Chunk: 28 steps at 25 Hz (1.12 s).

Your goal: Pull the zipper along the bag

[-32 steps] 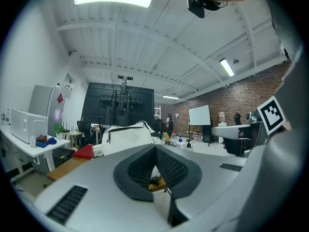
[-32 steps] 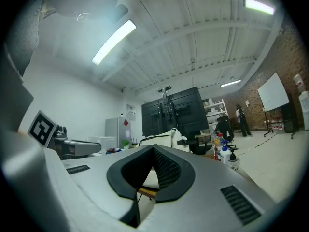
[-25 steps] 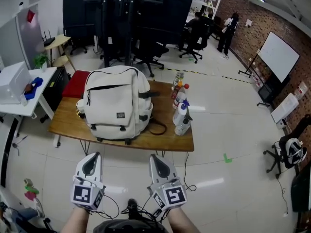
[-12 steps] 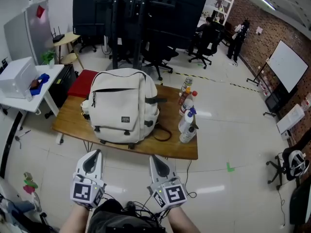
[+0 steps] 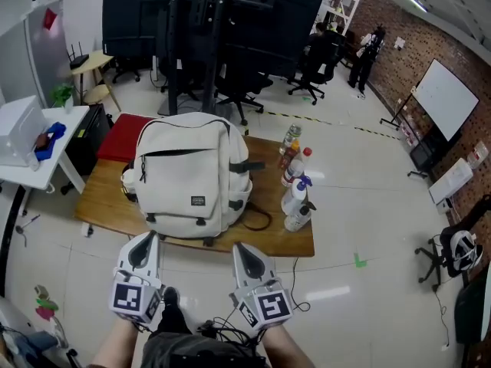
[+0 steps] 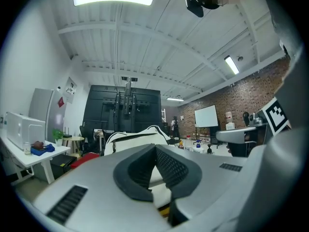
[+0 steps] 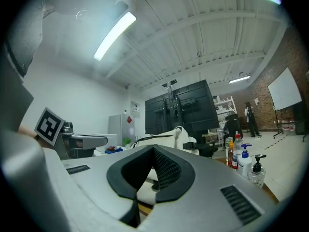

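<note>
My left hand-held gripper (image 5: 145, 243) and right hand-held gripper (image 5: 242, 249) are both closed tight, holding nothing. The white backpack (image 5: 192, 173) stands upright at 12 o'clock, well apart from both, on the wooden surface (image 5: 100, 202). Bottles (image 5: 295, 194) stand at 2 o'clock. Office chairs (image 5: 239, 90) and a whiteboard (image 5: 441, 98) lie beyond.

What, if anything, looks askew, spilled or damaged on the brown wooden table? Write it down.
Nothing stands out. The cream fabric backpack stands upright on the brown wooden table. The cluster of plastic bottles beside it is upright too, with no spill visible. A dark strap loop lies loose on the tabletop, which looks ordinary.
</note>
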Motion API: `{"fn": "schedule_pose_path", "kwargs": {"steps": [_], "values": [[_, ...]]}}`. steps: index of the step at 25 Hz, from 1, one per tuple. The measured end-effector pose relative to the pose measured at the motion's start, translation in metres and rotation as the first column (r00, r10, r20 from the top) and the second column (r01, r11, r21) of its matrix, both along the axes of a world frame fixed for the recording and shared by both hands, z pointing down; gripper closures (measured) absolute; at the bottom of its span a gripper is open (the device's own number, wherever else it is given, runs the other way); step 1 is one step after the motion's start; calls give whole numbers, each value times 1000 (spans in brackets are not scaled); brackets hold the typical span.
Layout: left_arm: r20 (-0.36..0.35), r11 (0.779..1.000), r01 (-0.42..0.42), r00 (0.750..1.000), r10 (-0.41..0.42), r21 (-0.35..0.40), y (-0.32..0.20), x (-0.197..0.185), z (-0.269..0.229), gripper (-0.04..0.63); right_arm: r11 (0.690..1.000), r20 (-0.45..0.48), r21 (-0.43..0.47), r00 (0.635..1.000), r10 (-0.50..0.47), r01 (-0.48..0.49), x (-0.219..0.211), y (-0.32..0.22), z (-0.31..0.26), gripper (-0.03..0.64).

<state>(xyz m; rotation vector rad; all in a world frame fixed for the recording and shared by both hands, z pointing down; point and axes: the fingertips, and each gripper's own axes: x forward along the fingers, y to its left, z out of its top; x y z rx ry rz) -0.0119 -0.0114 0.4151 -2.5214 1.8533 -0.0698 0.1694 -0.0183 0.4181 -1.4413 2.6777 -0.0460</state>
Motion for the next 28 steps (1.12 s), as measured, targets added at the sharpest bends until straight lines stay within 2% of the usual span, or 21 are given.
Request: {"fn": "schedule_pose_path", "kwargs": {"steps": [5, 9, 14, 25, 28], "values": [[-7, 1000, -19, 1000, 19, -5, -47, -28, 0, 558, 1000, -12, -6, 1000, 19, -19, -27, -43, -2, 606], [0, 998, -23, 1000, 23, -63, -77, -52, 6, 558, 1000, -24, 5, 1000, 21, -20, -54, -73, -4, 606], [-5, 1000, -22, 1000, 22, -19, -110, -81, 6, 558, 1000, -51, 16, 999, 4, -3, -86, -102, -5, 606], [13, 998, -33, 999, 34, -46, -170, -132, 19, 558, 1000, -65, 16, 998, -8, 9, -140, -159, -7, 606], [9, 995, -41, 999, 42, -88, -182, -143, 32, 558, 1000, -63, 17, 998, -22, 23, -157, -170, -5, 606]]}}
